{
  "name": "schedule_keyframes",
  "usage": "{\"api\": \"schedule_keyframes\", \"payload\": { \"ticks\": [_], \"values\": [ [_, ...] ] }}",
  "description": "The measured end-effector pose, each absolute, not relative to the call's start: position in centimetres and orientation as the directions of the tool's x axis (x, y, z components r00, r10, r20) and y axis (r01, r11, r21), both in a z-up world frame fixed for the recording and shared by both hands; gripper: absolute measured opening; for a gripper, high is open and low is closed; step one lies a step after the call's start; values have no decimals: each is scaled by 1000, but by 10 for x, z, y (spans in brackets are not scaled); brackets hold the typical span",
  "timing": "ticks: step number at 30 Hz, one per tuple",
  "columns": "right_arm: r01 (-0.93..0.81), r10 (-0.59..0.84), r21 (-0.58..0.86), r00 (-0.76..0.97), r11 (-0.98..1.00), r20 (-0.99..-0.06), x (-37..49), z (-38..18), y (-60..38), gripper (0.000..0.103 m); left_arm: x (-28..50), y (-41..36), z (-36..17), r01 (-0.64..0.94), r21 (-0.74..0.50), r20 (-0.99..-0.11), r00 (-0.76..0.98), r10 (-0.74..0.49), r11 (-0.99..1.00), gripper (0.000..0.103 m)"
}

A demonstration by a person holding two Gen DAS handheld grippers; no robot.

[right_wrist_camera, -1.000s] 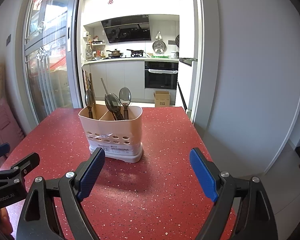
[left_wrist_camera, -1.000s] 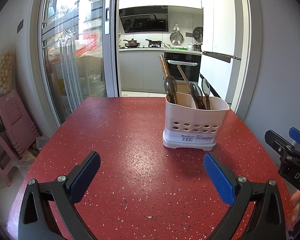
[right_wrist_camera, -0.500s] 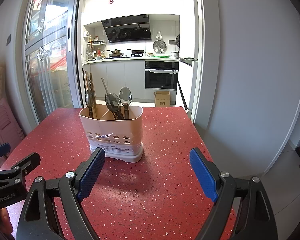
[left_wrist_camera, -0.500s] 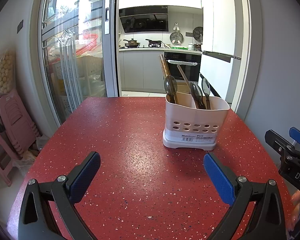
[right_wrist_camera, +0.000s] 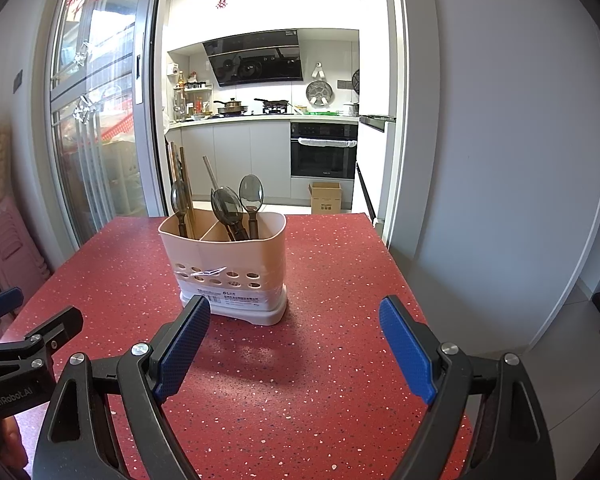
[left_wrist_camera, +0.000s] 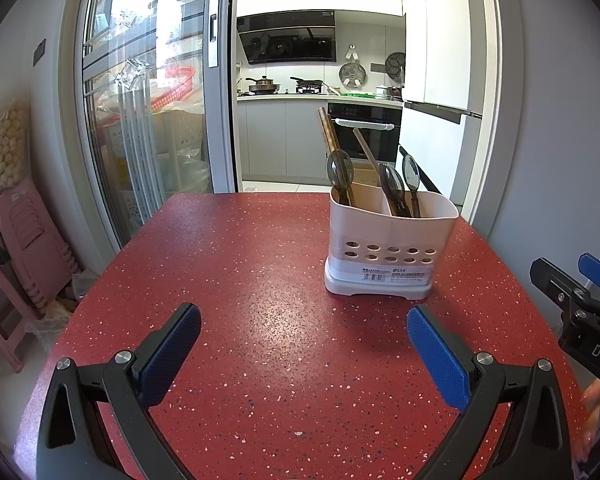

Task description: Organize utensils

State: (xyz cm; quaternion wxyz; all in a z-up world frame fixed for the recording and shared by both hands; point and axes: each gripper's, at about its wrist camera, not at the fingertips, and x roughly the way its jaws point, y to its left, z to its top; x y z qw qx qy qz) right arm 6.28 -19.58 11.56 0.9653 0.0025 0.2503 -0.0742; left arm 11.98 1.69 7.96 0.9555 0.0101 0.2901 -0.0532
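A pale pink two-compartment utensil holder (left_wrist_camera: pixel 392 248) stands upright on the red speckled table (left_wrist_camera: pixel 240 280); it also shows in the right wrist view (right_wrist_camera: pixel 228 268). Its left compartment holds a dark spoon (left_wrist_camera: pixel 339 170) and brown chopsticks (left_wrist_camera: pixel 329 132). Its right compartment holds two dark spoons (left_wrist_camera: pixel 392 182) and a chopstick. My left gripper (left_wrist_camera: pixel 304 354) is open and empty, low over the table, short of the holder. My right gripper (right_wrist_camera: pixel 296 344) is open and empty, just in front of the holder.
The table's right edge (right_wrist_camera: pixel 400 280) drops to a tiled floor by a grey wall. Pink stools (left_wrist_camera: pixel 16 248) stand left of the table. A glass sliding door (left_wrist_camera: pixel 148 120) and a kitchen lie beyond the far edge. The right gripper shows at the left wrist view's right edge (left_wrist_camera: pixel 580 300).
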Motion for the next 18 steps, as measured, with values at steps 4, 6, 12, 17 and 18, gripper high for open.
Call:
{"api": "schedule_keyframes", "payload": {
  "ticks": [4,6,12,17,18],
  "values": [
    [144,-141,-32,863,989,-484,63,115,-196,89,120,17,80,108,-12,-555,826,-96,994,103],
    [143,-140,-31,864,989,-484,63,115,-196,89,120,17,80,108,-12,-555,826,-96,994,103],
    [142,-140,-32,864,989,-483,62,116,-196,89,120,16,80,107,-11,-555,826,-95,994,103],
    [143,-140,-31,864,989,-483,62,116,-196,89,120,17,80,108,-11,-556,826,-96,994,103],
    [142,-139,-30,864,989,-483,62,116,-196,89,120,16,80,107,-11,-555,826,-95,994,103]
  ]
}}
